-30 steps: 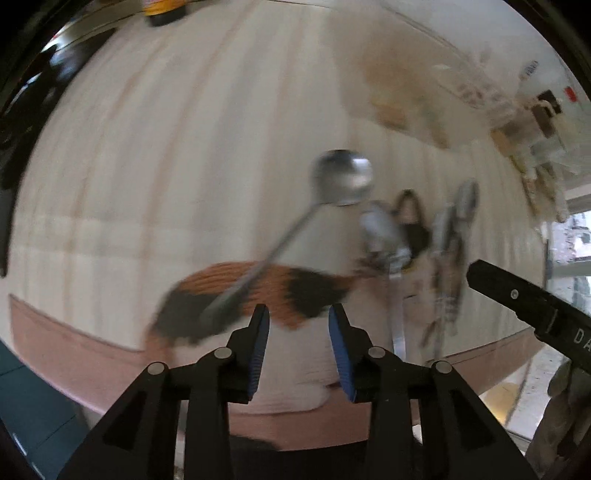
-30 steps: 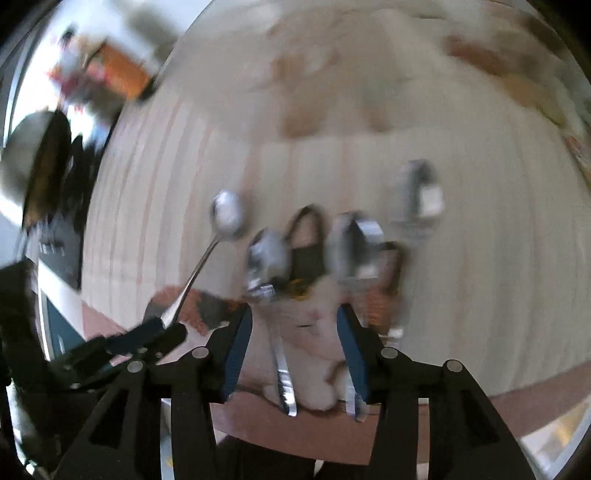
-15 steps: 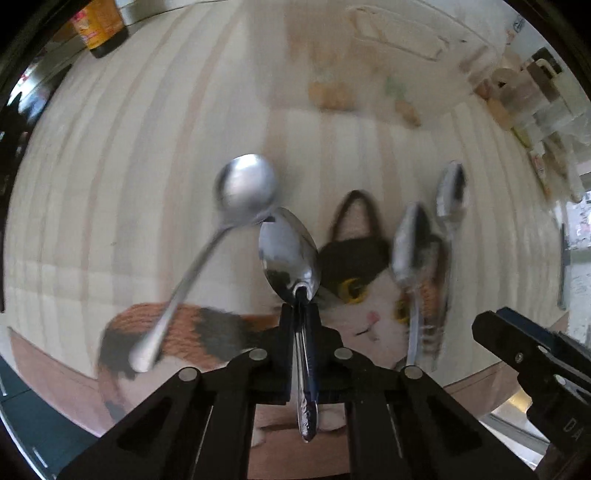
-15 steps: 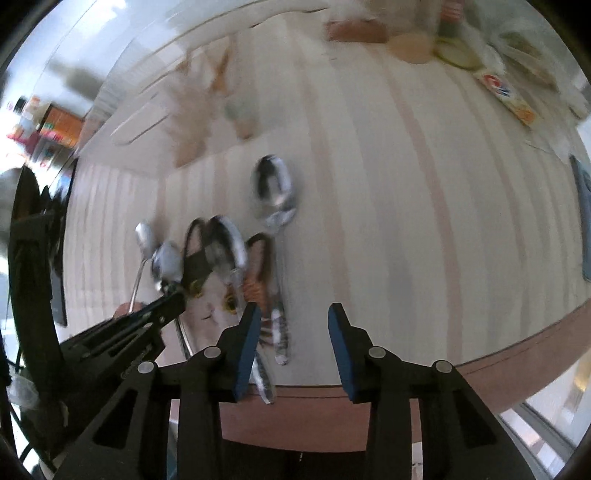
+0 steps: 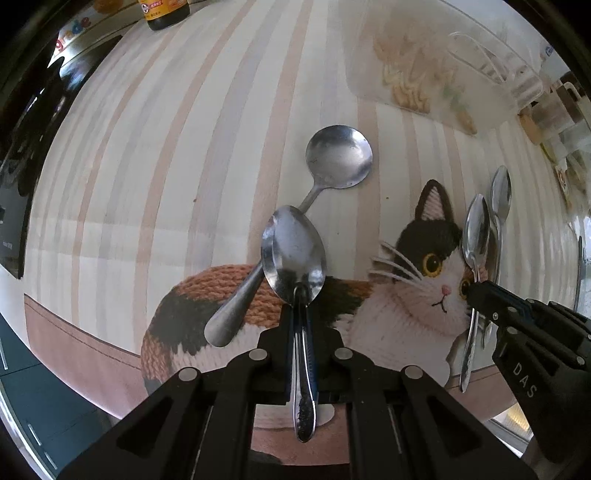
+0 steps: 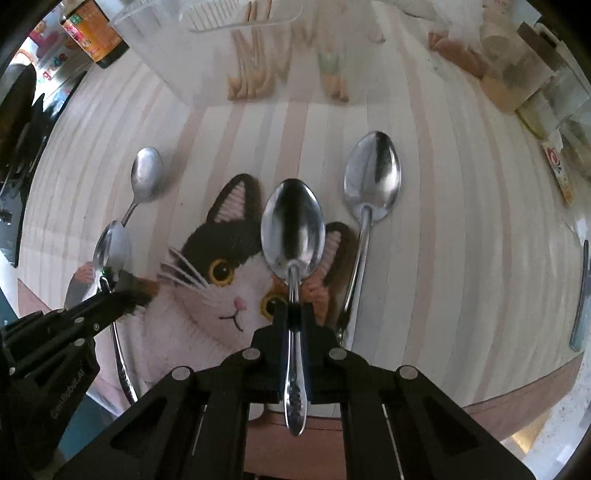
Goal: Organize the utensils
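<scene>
My left gripper is shut on the handle of a steel spoon, bowl pointing forward above the cat-picture mat. A round-bowled spoon lies on the mat just behind it, handle slanting toward me. My right gripper is shut on another oval spoon over the cat's face. A long spoon lies flat to its right. In the right wrist view the left gripper and its spoon show at left, the round spoon beyond.
A clear plastic tray stands at the back of the striped tablecloth. A dark sauce bottle stands at back left. Jars and packets crowd the back right. The table edge runs close in front.
The left gripper went from open to shut on a spoon and lifted it. The right gripper went from open to shut on the middle spoon.
</scene>
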Motion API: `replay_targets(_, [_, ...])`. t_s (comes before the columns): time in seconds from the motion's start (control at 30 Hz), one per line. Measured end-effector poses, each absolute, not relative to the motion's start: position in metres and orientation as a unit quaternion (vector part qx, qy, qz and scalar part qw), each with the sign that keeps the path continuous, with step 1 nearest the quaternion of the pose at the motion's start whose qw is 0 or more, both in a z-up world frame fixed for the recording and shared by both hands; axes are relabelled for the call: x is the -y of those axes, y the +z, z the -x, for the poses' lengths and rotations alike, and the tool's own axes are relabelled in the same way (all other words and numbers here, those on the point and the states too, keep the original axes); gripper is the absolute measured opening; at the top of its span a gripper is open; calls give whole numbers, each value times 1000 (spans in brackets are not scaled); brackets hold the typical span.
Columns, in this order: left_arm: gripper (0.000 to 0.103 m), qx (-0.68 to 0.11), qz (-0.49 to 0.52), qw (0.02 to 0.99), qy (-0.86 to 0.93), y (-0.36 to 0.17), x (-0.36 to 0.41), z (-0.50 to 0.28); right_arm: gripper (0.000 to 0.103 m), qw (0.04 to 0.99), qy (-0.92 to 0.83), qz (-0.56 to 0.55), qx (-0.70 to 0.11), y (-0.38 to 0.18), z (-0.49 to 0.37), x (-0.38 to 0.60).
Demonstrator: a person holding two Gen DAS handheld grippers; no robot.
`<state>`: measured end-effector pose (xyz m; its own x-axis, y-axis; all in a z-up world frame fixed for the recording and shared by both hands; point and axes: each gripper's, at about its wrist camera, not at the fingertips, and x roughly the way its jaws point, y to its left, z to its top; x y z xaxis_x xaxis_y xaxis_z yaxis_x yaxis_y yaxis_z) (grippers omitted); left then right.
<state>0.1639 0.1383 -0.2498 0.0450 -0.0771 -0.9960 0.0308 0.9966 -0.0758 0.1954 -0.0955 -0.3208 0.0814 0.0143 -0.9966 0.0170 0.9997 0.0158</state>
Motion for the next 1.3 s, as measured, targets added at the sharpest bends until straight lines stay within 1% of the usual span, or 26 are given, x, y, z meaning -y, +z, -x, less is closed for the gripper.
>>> replay_targets(0.03, [5, -690, 17, 722, -37, -253, -123, -168, 7, 735, -4, -13, -678, -319, -194, 97])
replay_targets(0.1, [5, -691, 11, 722, -39, -255, -123, -165, 7, 732, -7, -11, -681, -318, -191, 96])
replay_targets(0.17, [6, -690, 9, 722, -39, -271, -100, -164, 7, 726, -5, -13, -688, -318, -185, 100])
replay_targets(0.4, [7, -692, 5, 721, -36, -289, -81, -176, 6, 717, 0, -26, -697, -315, -178, 117])
replay_targets(0.57, [7, -693, -5, 720, -37, -284, -72, -181, 6, 719, 0, -9, -694, -310, -173, 121])
replay_targets(0.63, [7, -694, -27, 719, -37, -285, -64, -182, 6, 719, -1, -7, -694, -309, -173, 112])
replay_targets(0.7, [4, -692, -33, 720, -37, -286, -59, -183, 7, 721, -3, -4, -693, -313, -179, 95])
replay_targets(0.8, [4, -690, -46, 721, -33, -285, -51, -183, 7, 730, -7, 0, -684, -319, -175, 80])
replay_targets(0.97, [4, -682, -41, 730, -37, -278, -40, -180, 6, 731, 6, -27, -681, -316, -165, 83])
replay_targets(1.07, [4, -672, -37, 738, -43, -264, -34, -176, 3, 737, 12, -40, -675, -306, -161, 90])
replay_targets(1.1, [4, -669, -37, 741, -44, -261, -33, -176, 0, 738, 14, -42, -673, -303, -159, 91])
replay_targets(1.3, [4, -647, -37, 760, -50, -235, -23, -177, 0, 746, 16, -59, -663, -285, -151, 102])
